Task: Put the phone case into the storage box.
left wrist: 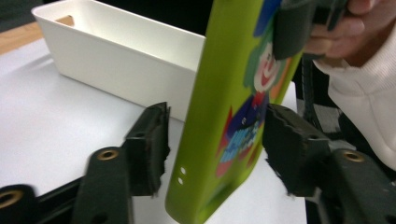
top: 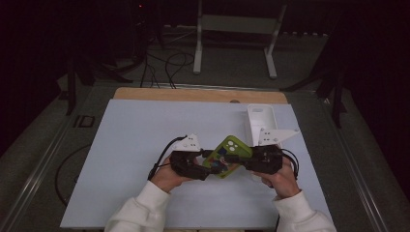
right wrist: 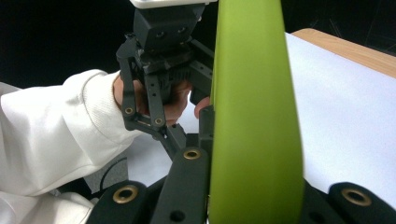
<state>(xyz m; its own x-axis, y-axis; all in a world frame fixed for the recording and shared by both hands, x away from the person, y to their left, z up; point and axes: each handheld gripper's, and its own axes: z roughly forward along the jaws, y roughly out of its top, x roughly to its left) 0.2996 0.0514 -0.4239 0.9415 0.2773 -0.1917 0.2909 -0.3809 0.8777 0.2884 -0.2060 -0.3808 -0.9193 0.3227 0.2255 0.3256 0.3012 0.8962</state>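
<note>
The green phone case [left wrist: 224, 107] carries a printed cartoon clown figure with blue lettering beneath it. The lettering is blurred and foreshortened in the left gripper view, and no word can be read. No other text, label or number is legible.

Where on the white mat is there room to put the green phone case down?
The mat is bare left of the left claw, and along the back between the wooden edge and the white bin. It is crowded around the phone case, right claw and bin.
</note>
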